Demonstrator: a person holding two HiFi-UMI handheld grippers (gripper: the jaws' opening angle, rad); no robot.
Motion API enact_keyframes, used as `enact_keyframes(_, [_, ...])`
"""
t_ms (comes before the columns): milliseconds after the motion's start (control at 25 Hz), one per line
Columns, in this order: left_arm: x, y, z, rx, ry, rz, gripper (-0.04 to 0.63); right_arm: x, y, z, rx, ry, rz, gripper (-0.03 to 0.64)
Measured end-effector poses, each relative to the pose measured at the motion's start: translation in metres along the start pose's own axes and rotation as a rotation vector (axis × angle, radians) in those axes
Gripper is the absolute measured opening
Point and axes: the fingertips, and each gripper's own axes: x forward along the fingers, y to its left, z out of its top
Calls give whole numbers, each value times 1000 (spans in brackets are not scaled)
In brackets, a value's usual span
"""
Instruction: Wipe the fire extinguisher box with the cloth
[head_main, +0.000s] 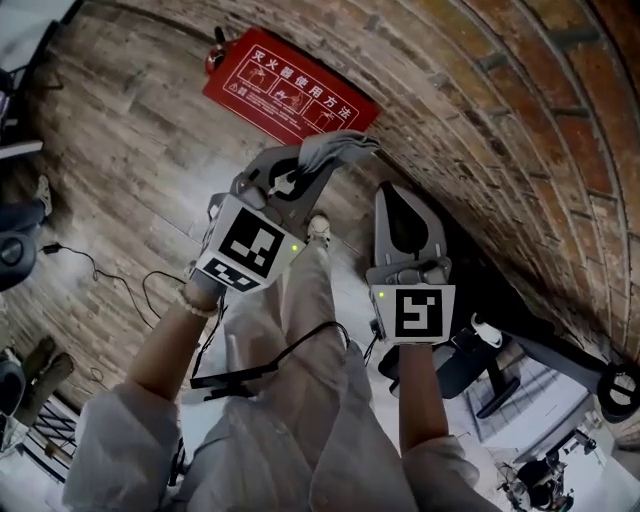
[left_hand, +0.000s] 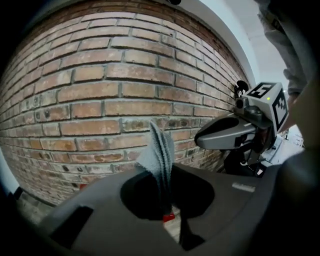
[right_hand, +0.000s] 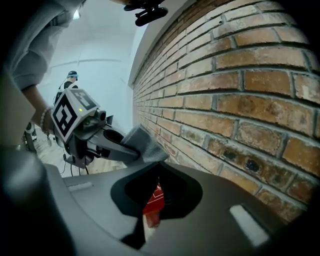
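The red fire extinguisher box (head_main: 290, 90), with white pictures and print on top, lies on the wooden floor against the brick wall. A red extinguisher (head_main: 214, 55) stands at its far end. My left gripper (head_main: 312, 168) is shut on a folded grey cloth (head_main: 345, 148), which hangs in the air short of the box's near corner. In the left gripper view the cloth (left_hand: 159, 155) sticks up between the jaws. My right gripper (head_main: 396, 192) is shut on nothing, to the right of the left one and close to the wall. A strip of the box (right_hand: 152, 202) shows below its jaws.
The brick wall (head_main: 500, 110) curves along the right. Black cables (head_main: 120, 280) trail over the floor at the left. A chair base (head_main: 470, 365) and a stand (head_main: 560, 350) sit at the lower right. The person's legs and a white shoe (head_main: 319, 229) are below the grippers.
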Motion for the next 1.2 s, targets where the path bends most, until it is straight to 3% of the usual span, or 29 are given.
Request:
enact_keyframes(280, [59,7,-36,-32,29,-25,11,14,-18,-41,58,48,-58,8])
enact_keyframes(520, [103,14,-60,-44,71,-44,11,26,-20,-62,70,59,-55,8])
enact_keyframes(1200, [193,34,-112,-153,247,-93,11,40,-24,-91,109,96,-63,8])
